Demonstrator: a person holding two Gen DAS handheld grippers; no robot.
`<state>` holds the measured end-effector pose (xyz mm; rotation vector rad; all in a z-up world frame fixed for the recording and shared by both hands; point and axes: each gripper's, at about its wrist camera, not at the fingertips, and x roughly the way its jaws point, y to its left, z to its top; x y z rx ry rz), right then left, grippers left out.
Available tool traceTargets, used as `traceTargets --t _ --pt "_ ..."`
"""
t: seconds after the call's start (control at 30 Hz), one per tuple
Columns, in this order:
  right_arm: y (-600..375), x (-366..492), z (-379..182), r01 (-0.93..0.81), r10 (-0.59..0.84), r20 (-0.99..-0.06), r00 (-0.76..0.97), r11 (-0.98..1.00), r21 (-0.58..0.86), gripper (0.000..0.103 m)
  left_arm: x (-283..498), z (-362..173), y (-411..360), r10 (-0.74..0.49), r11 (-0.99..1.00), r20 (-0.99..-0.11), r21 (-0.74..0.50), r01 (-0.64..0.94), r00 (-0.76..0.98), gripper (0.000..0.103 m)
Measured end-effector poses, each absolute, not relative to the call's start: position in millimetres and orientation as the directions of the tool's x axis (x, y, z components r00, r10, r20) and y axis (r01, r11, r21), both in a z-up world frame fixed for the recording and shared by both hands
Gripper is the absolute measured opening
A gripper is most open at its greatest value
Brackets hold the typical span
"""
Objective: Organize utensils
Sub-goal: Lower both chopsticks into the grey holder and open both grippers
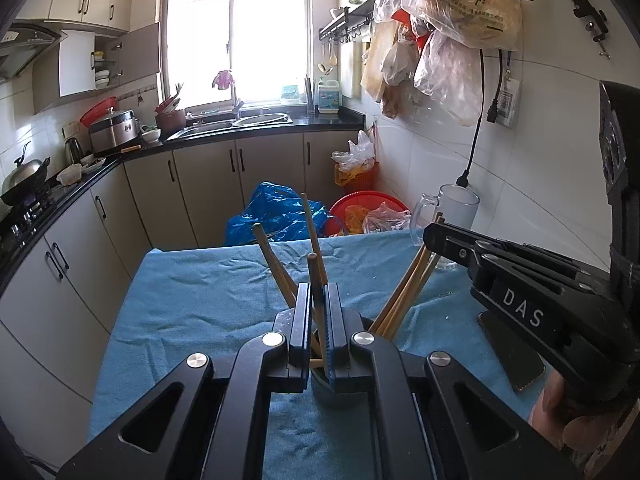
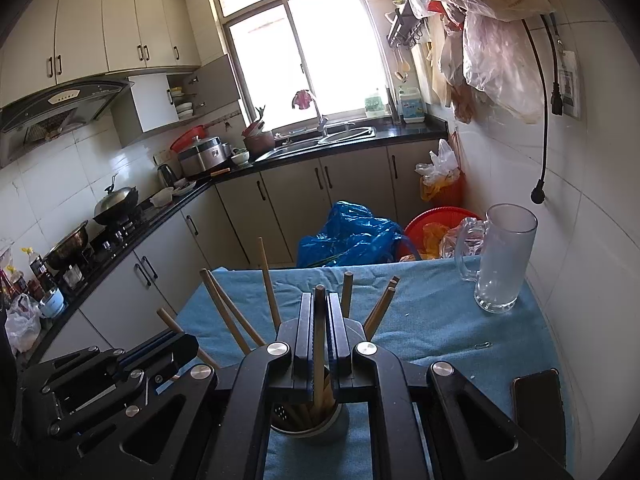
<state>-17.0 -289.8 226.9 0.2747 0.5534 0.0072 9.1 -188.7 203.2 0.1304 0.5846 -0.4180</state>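
Both grippers pinch a chopstick each: the left gripper (image 1: 319,300) and right gripper (image 2: 319,312), over the chopstick holder (image 2: 306,426) near the table's (image 2: 440,320) front edge. The glass mug (image 2: 504,256) stands empty at the far right corner.

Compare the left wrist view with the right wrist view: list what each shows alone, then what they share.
Left wrist only: the right gripper from the side, closed.
Right wrist only: the grey range hood; the perforated chopstick holder's interior.
Both: wooden chopsticks clamped in closed jaws, frosted glass mug, blue table cloth, black phone.
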Motion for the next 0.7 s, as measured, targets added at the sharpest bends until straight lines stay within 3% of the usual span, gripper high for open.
traceTargets --t 0.7 --pt "-293.5 -17.8 225.4 0.077 0.088 -0.516 0.852 0.954 0.291 0.006 4.5 203.6 -188.6 -0.342 0.910 -0.569 -0.001 0.415 0.748 0.006"
